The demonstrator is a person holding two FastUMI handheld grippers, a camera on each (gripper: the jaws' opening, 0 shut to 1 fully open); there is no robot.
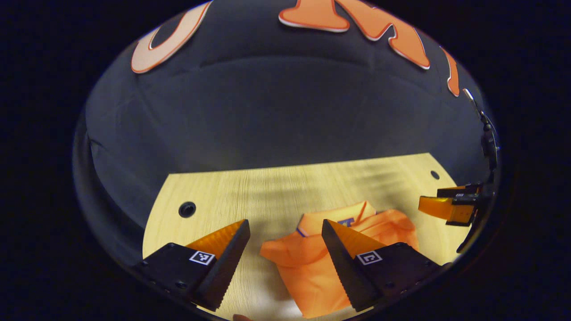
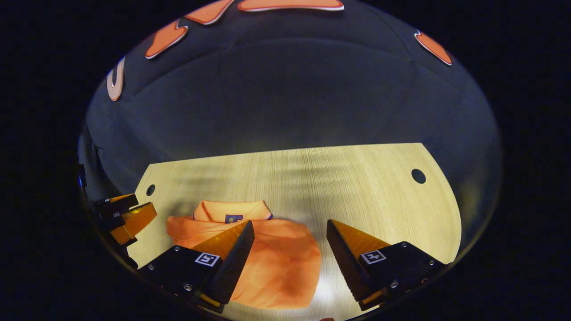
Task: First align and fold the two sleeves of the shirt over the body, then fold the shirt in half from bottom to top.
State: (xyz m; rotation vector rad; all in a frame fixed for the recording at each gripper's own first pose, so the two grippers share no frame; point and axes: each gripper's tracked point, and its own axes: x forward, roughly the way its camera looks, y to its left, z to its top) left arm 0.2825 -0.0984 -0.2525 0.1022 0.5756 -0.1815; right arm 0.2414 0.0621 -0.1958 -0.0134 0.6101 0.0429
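**Folding sleeves: both grippers above the shirt, nothing gripped**

Hovering over the shirt [image 1: 312, 263], the left gripper [image 1: 285, 238] has its jaws apart and empty; the right gripper [image 2: 290, 238] likewise, jaws spread, holding nothing. The shirt lies on the table [image 2: 357, 187], collar [image 2: 232, 209] toward 12 o'clock. In the right gripper view the sleeve at 3 o'clock looks already turned in; the sleeve [image 1: 279, 254] at 9 o'clock in the left gripper view appears bunched. Judgement: pinch that sleeve by its outer hem, lift low and lay it flat across the body. Bare wood lies open toward 12 and 3 o'clock; the table edge is close at 6 o'clock.
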